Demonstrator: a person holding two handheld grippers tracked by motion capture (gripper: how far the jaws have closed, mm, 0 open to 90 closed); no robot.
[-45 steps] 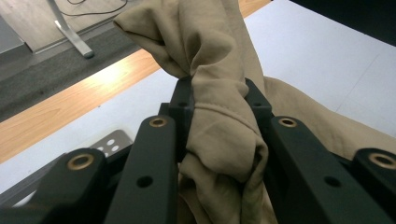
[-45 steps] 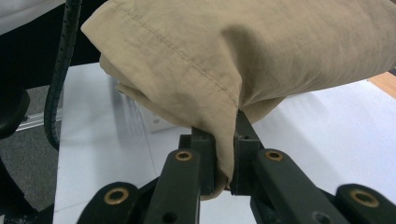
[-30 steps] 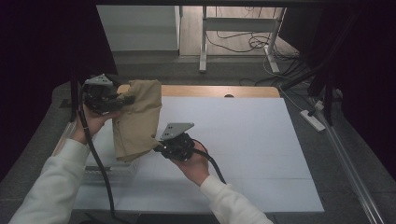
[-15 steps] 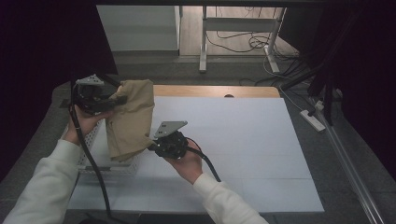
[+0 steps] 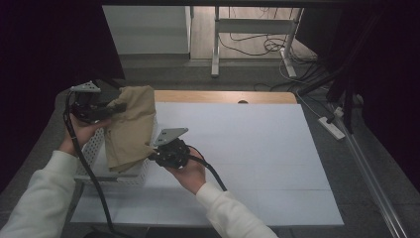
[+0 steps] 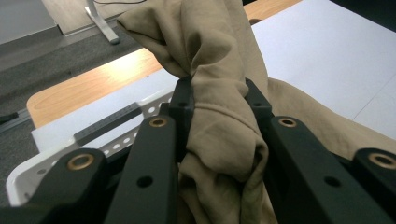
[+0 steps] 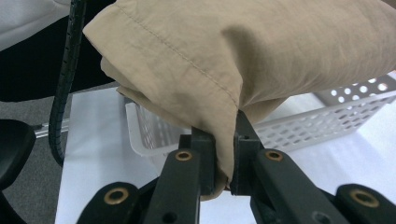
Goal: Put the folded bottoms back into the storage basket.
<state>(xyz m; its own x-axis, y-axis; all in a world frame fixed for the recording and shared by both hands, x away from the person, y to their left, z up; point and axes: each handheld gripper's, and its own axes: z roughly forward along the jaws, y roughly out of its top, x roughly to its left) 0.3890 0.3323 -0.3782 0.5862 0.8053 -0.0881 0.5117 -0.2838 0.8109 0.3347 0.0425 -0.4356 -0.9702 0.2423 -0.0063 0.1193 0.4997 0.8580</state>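
floor: grey carpet (image 5: 163, 69) | table: white top (image 5: 257, 144), wood edge (image 5: 223, 96) | surroundings: dark | cables (image 5: 247, 47) on floor

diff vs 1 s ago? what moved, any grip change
Both grippers carried the cloth left, toward the basket. The left gripper drifted left and up a little, to the table's edge; the right gripper followed left, so the cloth now hangs over the basket. No grip change: both jaws remain shut on the cloth, one at the top, one at the lower hem. Basket and white mat unmoved.
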